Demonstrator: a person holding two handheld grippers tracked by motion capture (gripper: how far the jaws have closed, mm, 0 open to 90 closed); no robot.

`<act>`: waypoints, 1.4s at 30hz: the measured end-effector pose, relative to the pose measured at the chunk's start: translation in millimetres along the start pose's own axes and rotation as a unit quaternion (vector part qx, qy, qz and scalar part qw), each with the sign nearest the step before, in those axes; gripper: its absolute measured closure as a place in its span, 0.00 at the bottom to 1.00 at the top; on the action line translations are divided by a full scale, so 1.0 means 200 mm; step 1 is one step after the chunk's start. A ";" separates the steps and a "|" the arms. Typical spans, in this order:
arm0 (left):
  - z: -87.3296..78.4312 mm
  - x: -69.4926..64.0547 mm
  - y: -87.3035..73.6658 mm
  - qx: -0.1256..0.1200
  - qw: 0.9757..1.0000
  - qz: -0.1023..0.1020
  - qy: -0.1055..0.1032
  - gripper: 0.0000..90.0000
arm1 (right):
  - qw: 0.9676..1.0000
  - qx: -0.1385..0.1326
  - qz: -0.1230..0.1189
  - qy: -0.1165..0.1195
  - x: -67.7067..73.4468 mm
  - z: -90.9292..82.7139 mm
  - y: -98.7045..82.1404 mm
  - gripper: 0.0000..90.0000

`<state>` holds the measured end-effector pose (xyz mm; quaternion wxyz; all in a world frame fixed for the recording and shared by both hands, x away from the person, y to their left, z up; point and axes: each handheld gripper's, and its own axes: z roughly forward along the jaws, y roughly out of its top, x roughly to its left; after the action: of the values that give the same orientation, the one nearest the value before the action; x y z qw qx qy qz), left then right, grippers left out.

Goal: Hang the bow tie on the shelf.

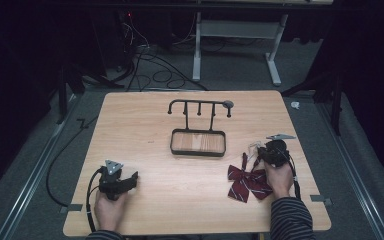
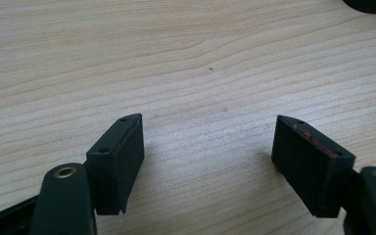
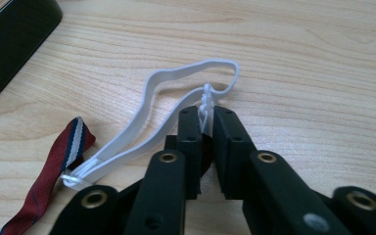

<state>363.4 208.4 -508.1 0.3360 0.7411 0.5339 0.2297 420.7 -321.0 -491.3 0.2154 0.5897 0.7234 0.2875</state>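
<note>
White elastic forms a loop (image 3: pixel 176 93) lying on the wooden table (image 1: pixel 180 190), and the right gripper (image 3: pixel 206 120) has its two black jaws pressed together on the knotted part of that loop, pinching it between the pads. One end of the loop runs back to a dark red bow tie (image 1: pixel 247 181) with white and navy stripes, which lies flat on the table near its right edge, just beside the right hand (image 1: pixel 280 180). In the right gripper view a strip of the striped fabric shows at the lower left, touching the elastic. Beyond the bow tie, near the table's middle, stands a black wire rack (image 1: pixel 198 131) with hooks over a shallow tray. The left gripper (image 2: pixel 208 147) rests low over bare wood at the near left, jaws spread wide apart with nothing between them.
</note>
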 end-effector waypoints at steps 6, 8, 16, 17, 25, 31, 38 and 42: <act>0.00 0.00 0.00 0.000 1.000 0.000 0.000 0.32 | 1.000 -0.003 -0.003 0.000 0.00 -0.01 0.00 0.98; 0.00 0.00 0.00 0.000 1.000 0.000 0.000 0.32 | 1.000 -0.010 -0.008 0.002 0.01 -0.03 0.00 0.98; 0.00 0.00 0.00 0.000 1.000 0.000 0.000 0.32 | 0.998 -0.049 -0.032 0.008 0.04 -0.16 0.02 0.98; 0.00 0.00 0.00 0.000 1.000 0.000 0.000 0.32 | 0.998 -0.054 -0.035 0.009 0.05 -0.19 0.02 0.98; 0.00 0.00 0.00 0.000 1.000 0.000 0.001 0.32 | 0.994 -0.088 -0.071 0.004 0.08 -0.37 0.06 0.98; 0.00 0.00 0.00 0.000 1.000 0.000 0.001 0.32 | 0.989 -0.115 -0.091 0.008 0.12 -0.47 0.10 0.98; 0.00 0.00 0.00 0.000 1.000 0.000 0.000 0.32 | 0.981 -0.146 -0.124 0.017 0.21 -0.59 0.16 0.98; 0.00 0.00 0.00 0.000 1.000 0.000 0.001 0.32 | 0.978 -0.158 -0.135 0.023 0.24 -0.63 0.18 0.98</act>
<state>363.4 208.4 -508.1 0.3357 0.7409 0.5342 0.2304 353.8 -288.8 -372.7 0.3259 0.4383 0.7466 0.3799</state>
